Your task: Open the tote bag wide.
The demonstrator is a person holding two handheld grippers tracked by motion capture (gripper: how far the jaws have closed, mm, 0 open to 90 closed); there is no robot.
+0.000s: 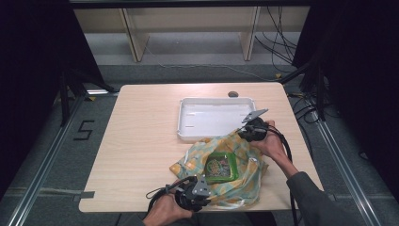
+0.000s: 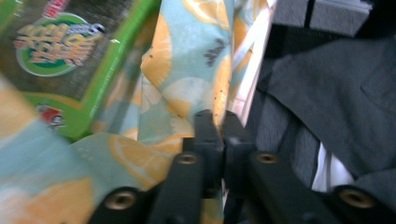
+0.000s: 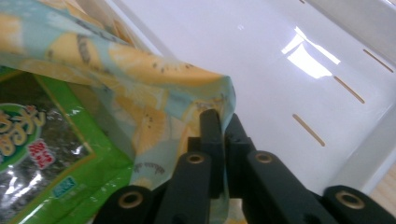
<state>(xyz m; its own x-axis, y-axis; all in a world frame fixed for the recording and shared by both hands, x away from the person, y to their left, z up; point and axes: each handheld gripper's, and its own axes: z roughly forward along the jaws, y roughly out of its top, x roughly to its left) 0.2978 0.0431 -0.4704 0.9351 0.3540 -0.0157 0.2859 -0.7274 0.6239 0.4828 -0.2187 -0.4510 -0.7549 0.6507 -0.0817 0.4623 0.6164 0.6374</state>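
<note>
The cloth (image 1: 235, 162) lies bunched on the counter (image 1: 141, 141) just in front of the white tray (image 1: 214, 117), with the green packet (image 1: 221, 168) resting in its middle. The left hand-held gripper (image 2: 218, 122) pinches the near edge and the right hand-held gripper (image 3: 219, 122) the far corner by the tray. The packet sits between the two grips, so lifting both should cradle it.
</note>
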